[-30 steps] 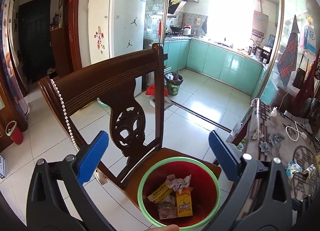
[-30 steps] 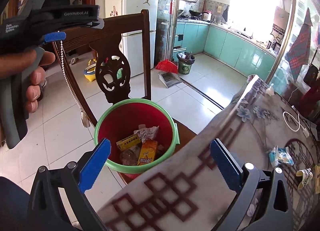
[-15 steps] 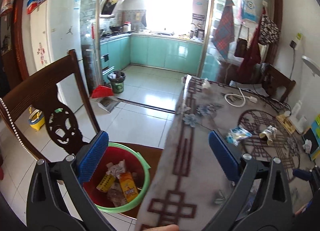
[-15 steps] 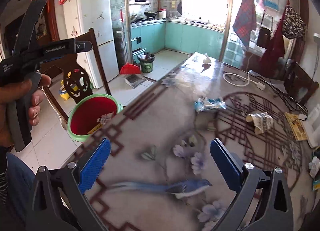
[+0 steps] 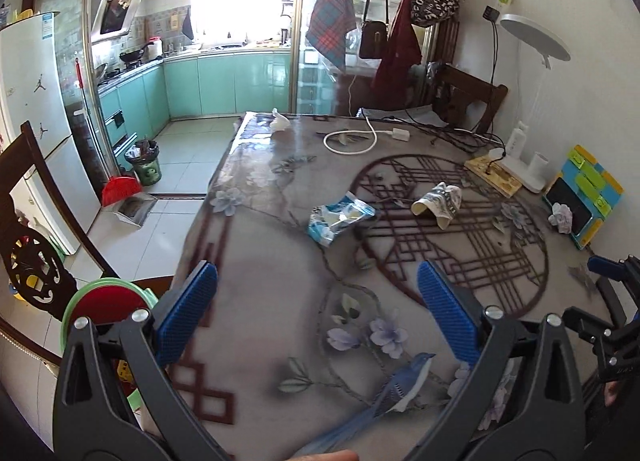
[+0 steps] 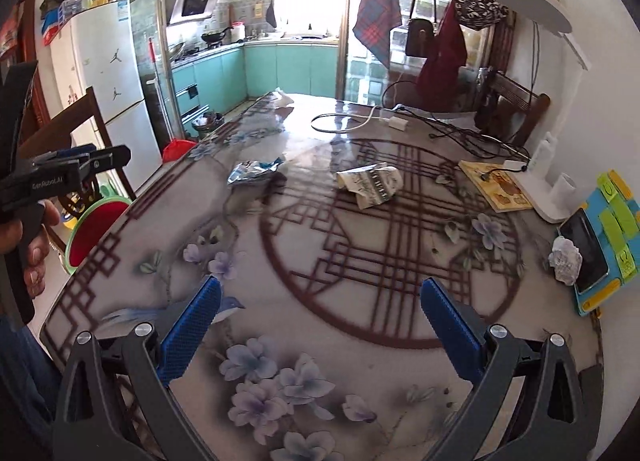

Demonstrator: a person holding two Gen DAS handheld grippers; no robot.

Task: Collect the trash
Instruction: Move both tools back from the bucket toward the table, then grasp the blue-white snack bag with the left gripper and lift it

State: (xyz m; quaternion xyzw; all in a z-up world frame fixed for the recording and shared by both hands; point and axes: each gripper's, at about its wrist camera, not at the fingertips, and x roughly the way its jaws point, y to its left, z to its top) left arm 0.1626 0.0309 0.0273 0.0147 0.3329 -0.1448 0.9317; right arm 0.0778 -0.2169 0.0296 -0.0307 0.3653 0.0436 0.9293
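Both grippers hover over the near edge of the counter with nothing in them: the left gripper has its blue pads spread wide, and the right gripper is just as far apart. The red bin with its green rim sits on a chair seat just off the counter's left edge, on the left gripper's side. Further in lie the pieces to collect: a crumpled blue and white wrapper toward the left, and a crushed paper cup a little to its right, the two near each other but apart. A small crumpled wad of paper rests far right, touching or nearly touching a phone stand. A sensible plan is one piece per gripper: left to the wrapper, right to the cup. Both are thin and flattened, so come down low, straddle a raised fold and close fully; a grip on a loose corner may slip. Steer clear of the white cable and black cords beyond.
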